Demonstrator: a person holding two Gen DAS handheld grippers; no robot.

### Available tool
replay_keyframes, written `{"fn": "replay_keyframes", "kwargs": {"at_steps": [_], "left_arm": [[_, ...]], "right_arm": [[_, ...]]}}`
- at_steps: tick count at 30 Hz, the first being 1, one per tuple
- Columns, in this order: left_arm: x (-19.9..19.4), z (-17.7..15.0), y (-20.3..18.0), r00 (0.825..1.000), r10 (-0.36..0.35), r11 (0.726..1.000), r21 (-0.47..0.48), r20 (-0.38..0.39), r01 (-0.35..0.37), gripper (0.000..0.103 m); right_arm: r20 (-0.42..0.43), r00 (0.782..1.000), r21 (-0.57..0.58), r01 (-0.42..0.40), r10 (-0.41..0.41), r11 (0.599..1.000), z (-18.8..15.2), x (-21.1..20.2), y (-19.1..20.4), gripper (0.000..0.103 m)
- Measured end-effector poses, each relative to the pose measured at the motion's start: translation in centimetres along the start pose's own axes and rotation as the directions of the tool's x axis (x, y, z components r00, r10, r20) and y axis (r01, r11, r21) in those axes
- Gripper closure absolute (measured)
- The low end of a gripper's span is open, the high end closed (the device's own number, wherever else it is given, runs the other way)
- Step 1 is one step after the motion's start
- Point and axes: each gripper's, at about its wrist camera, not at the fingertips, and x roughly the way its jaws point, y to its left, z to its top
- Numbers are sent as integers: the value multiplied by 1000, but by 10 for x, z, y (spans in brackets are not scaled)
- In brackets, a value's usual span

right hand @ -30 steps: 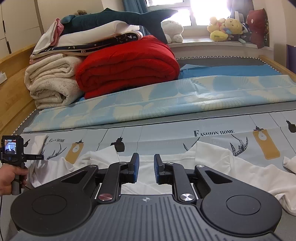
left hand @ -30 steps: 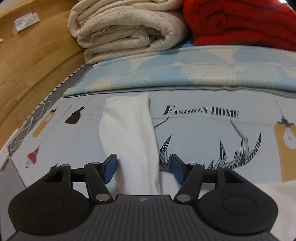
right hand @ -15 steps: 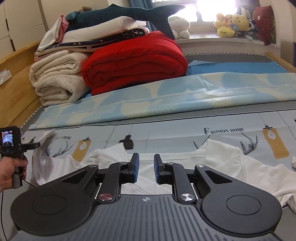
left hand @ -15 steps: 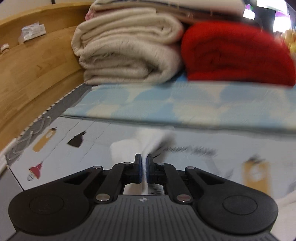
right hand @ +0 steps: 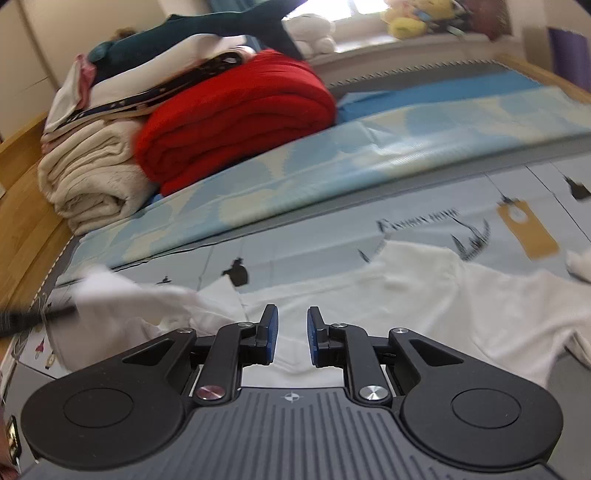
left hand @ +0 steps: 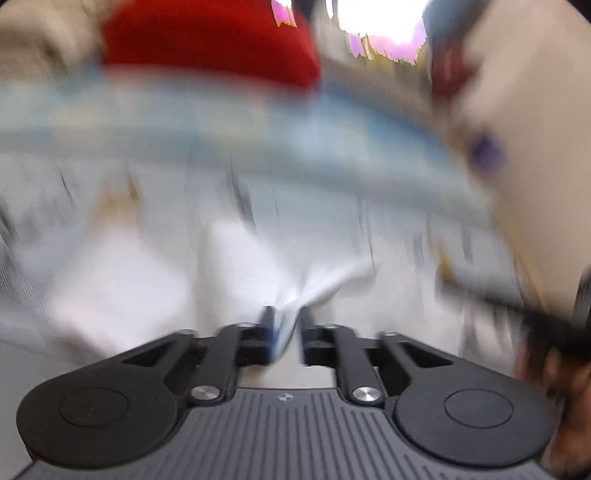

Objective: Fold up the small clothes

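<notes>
A white shirt lies spread on the printed sheet in the right wrist view. My right gripper hovers over its middle, jaws narrowly open with nothing pinched. At the left the shirt's sleeve is lifted and blurred beside a dark streak that is my left gripper. The left wrist view is heavily blurred. There my left gripper has the bunched sleeve between its jaws. The jaws are opening, and the cloth rests against the left pad.
A red blanket and cream blankets are stacked at the back left by the wooden bed frame. A light blue quilt crosses behind the shirt. Plush toys line the windowsill. A person's hand shows at the right edge.
My left gripper closed on the sleeve, then swung up and to the right with it, and its jaws have parted again. The right gripper rolled slightly and stayed over the shirt.
</notes>
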Motion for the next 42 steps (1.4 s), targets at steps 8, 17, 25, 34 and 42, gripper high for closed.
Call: {"fn": "replay_keyframes", "kwargs": {"at_steps": [8, 17, 25, 34, 42], "left_arm": [[-13, 27, 20, 988, 134, 985, -123, 79, -124, 75], [7, 56, 54, 969, 242, 952, -206, 50, -227, 75], [4, 58, 61, 969, 244, 962, -141, 49, -235, 75], [-5, 67, 79, 964, 256, 958, -154, 70, -243, 75], [-30, 74, 114, 941, 320, 930, -225, 111, -289, 75]], "right_arm": [[-109, 994, 79, 31, -22, 996, -24, -4, -36, 84], [-257, 966, 53, 53, -38, 997, -45, 50, -20, 83], [-320, 944, -17, 74, -76, 997, -57, 99, 6, 63], [-284, 947, -143, 110, -147, 984, -56, 106, 28, 92], [-153, 987, -75, 42, -53, 996, -21, 66, 29, 101]]}}
